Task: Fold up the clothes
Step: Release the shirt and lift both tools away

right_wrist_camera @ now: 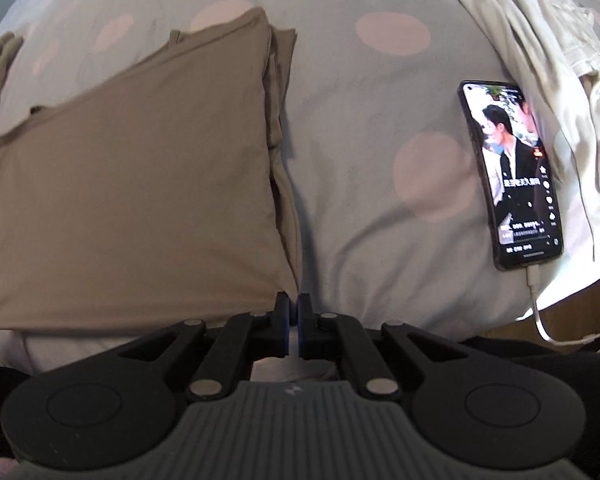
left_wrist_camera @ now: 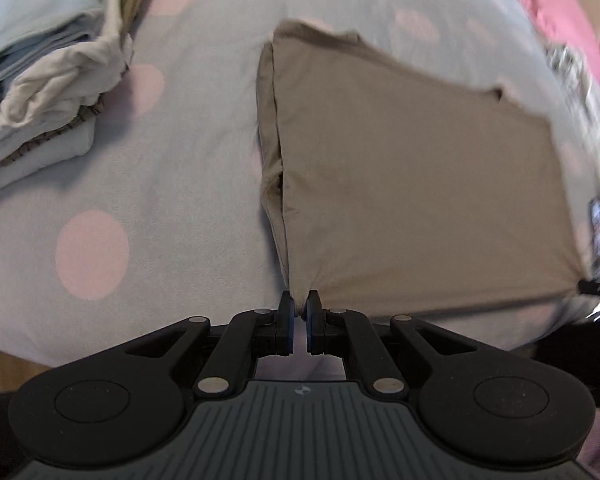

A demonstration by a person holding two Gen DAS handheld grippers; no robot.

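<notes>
While flat on the bedsheet (left_wrist_camera: 172, 152) | taupe garment (left_wrist_camera: 412, 200) near corners pinched | both jaws

Left wrist view: right edge motion-blurred; patterned item (left_wrist_camera: 598, 216) there unreadable. Pile of pale clothes (left_wrist_camera: 40, 80) cut off by left edge. Right wrist view: phone (right_wrist_camera: 512, 176) caption text too small to read; white cable (right_wrist_camera: 556, 332) leaves frame right

A home bedroom: polka-dot bedsheet (left_wrist_camera: 180, 152), charging phone (right_wrist_camera: 512, 176).
</notes>
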